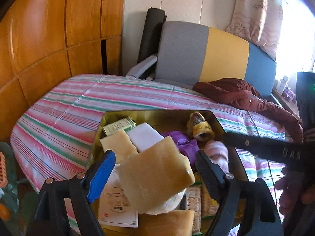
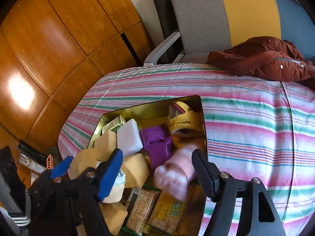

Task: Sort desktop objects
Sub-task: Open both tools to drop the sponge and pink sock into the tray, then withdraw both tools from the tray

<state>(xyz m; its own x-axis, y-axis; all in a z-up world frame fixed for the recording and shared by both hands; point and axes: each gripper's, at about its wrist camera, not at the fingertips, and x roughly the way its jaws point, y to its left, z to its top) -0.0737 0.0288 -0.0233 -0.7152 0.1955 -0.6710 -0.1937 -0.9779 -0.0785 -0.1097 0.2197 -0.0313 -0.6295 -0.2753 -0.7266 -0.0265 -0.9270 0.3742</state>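
Gold tin (image 2: 149, 106) crammed with socks (image 2: 177, 175), sponges (image 1: 155, 179), crackers (image 2: 139, 208)

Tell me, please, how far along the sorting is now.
Done: the gold tin already holds a green box, white block, purple packet, yellow sock and crackers. In hand: a tan cloth sits inside the open left tool, unpressed; a blurred pink sock is inside the open right tool. Left: probably little, since the striped cover shows only a red jacket.
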